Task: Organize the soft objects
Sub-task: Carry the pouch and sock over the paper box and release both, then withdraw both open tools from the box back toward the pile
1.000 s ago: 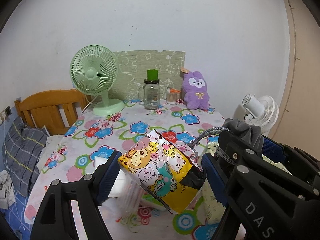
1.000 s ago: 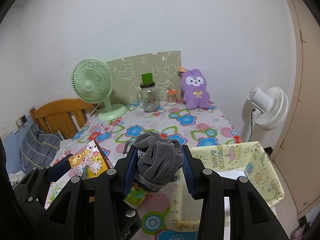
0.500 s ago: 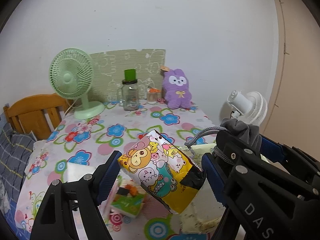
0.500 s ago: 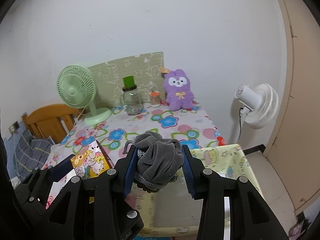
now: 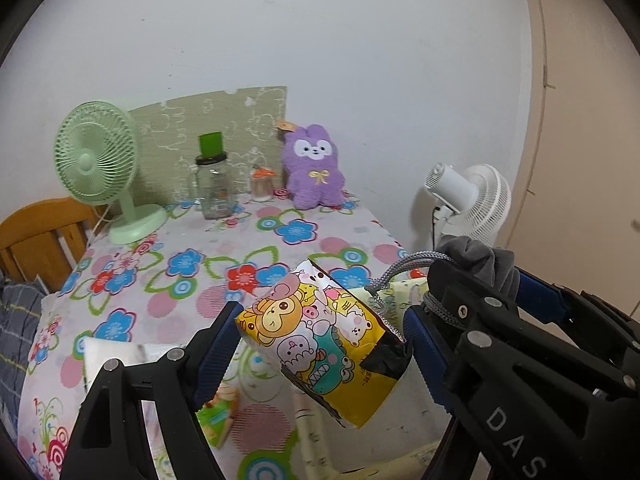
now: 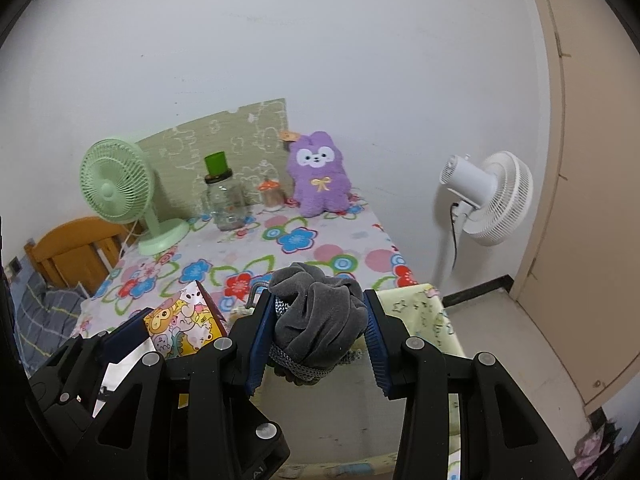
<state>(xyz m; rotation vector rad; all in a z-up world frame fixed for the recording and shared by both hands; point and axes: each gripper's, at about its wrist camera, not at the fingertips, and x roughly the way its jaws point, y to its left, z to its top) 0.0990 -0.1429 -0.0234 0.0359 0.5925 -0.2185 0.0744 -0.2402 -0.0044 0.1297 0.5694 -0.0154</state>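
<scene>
My left gripper (image 5: 320,340) is shut on a yellow cartoon-print snack bag (image 5: 324,344) and holds it above the near part of the flowered table (image 5: 208,272). My right gripper (image 6: 316,328) is shut on a bunched grey velvet pouch (image 6: 316,320) with a grey cord; the pouch also shows in the left wrist view (image 5: 476,256). The snack bag shows at the left of the right wrist view (image 6: 180,328). A pale yellow fabric storage box (image 6: 424,316) sits below the right gripper at the table's near right corner. A purple plush bunny (image 6: 318,176) stands at the back.
A green desk fan (image 5: 100,164), a glass jar with a green lid (image 5: 214,188) and a small orange-topped jar (image 5: 262,182) stand at the back. A white packet (image 5: 120,360) lies near left. A white floor fan (image 6: 492,196) stands right of the table, a wooden headboard (image 5: 36,240) left.
Both grippers keep their holds. The view has swung and drawn back a little; the table's right edge and the fabric box now lie under the grippers.
</scene>
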